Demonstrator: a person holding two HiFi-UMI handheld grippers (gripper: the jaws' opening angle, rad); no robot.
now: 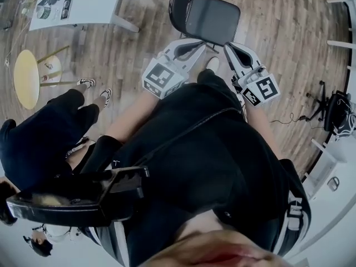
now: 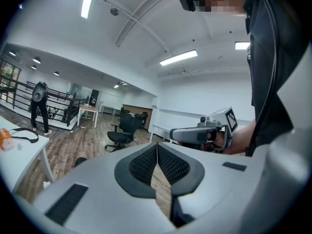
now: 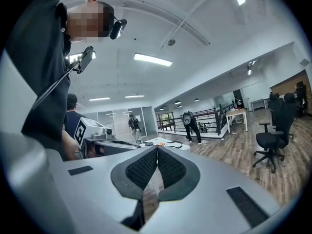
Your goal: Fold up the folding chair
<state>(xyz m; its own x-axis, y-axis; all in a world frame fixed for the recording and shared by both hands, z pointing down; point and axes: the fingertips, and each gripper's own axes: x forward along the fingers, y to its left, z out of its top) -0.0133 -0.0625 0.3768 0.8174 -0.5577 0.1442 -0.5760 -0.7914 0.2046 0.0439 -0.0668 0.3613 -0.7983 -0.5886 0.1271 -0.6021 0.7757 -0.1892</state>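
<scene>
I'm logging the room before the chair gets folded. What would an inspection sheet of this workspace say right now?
Surface: wooden plank floor.
Job's things: black folding chair, standing unfolded, untouched.
Clutter: white table carrying small items; yellow round-topped stool.
Grippers: left gripper and right gripper both shut, nothing between the fingers, held just short of the chair.
Cables: thin cable loose on the floor at the right.
Surroundings: a second person stands close at the left; office chair farther off.
</scene>
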